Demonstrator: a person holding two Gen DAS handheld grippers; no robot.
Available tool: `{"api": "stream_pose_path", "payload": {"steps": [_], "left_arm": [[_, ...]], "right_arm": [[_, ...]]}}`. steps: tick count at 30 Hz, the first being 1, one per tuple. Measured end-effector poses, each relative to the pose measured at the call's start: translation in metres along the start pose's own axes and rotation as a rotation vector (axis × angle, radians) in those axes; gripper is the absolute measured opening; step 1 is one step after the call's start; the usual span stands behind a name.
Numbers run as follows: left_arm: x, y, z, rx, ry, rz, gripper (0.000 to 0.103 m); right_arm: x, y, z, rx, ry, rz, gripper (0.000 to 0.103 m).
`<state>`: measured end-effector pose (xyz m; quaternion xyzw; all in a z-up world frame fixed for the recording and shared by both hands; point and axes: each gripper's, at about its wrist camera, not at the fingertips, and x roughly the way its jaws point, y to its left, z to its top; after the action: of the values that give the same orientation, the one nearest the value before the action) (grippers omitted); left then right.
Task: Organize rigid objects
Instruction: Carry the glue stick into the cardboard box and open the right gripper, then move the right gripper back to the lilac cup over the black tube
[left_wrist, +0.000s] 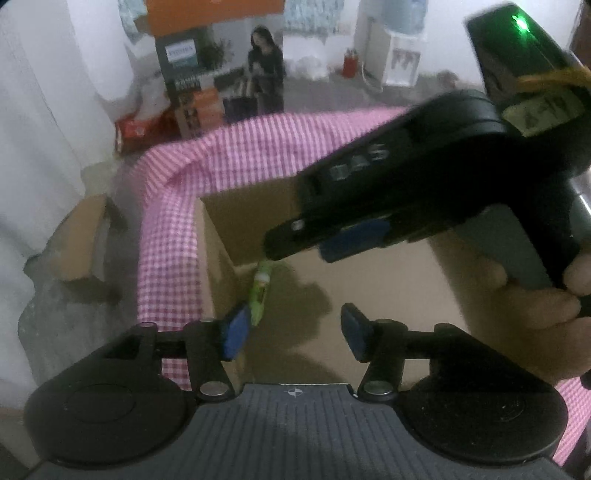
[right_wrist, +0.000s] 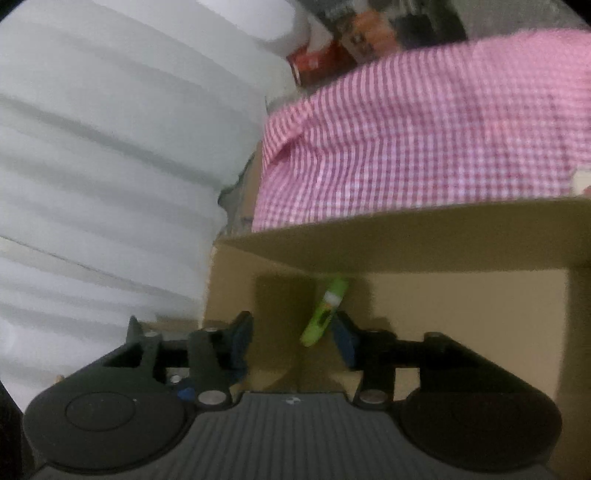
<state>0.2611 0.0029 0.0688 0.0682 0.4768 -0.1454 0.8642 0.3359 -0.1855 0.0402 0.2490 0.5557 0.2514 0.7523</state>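
An open cardboard box (left_wrist: 218, 243) sits on a pink checked cloth (left_wrist: 236, 155). A green marker-like object (left_wrist: 260, 291) is inside the box near its left wall; whether it rests on the floor or is in the air is unclear. It also shows in the right wrist view (right_wrist: 323, 312), just off the right finger. My left gripper (left_wrist: 295, 334) is open and empty above the box. My right gripper (right_wrist: 293, 338) is open over the box; in the left wrist view its body (left_wrist: 388, 192) reaches in from the right.
The box's far flap (right_wrist: 406, 240) stands up in front of the cloth (right_wrist: 424, 122). White fabric (right_wrist: 110, 147) hangs at the left. A printed carton (left_wrist: 221, 74) and a water dispenser (left_wrist: 395, 48) stand on the floor beyond. A cardboard scrap (left_wrist: 81, 236) lies at left.
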Motion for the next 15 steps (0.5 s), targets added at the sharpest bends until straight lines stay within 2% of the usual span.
{"api": "stream_pose_path", "payload": {"steps": [4, 8, 12, 15], "left_arm": [[-0.044, -0.003, -0.012, 0.004, -0.1, -0.012, 0.063], [-0.104, -0.014, -0.039, 0.04, -0.239, -0.026, 0.07], [-0.147, -0.032, -0.081, 0.106, -0.334, -0.093, 0.083], [-0.151, -0.05, -0.116, 0.146, -0.33, -0.151, 0.083]], "right_arm": [[-0.04, 0.004, -0.013, -0.002, -0.082, 0.031, 0.051], [-0.113, 0.013, -0.062, -0.044, -0.215, 0.057, 0.051], [-0.188, 0.008, -0.144, -0.084, -0.37, 0.092, 0.051], [-0.217, -0.012, -0.21, -0.065, -0.456, 0.11, 0.051]]}}
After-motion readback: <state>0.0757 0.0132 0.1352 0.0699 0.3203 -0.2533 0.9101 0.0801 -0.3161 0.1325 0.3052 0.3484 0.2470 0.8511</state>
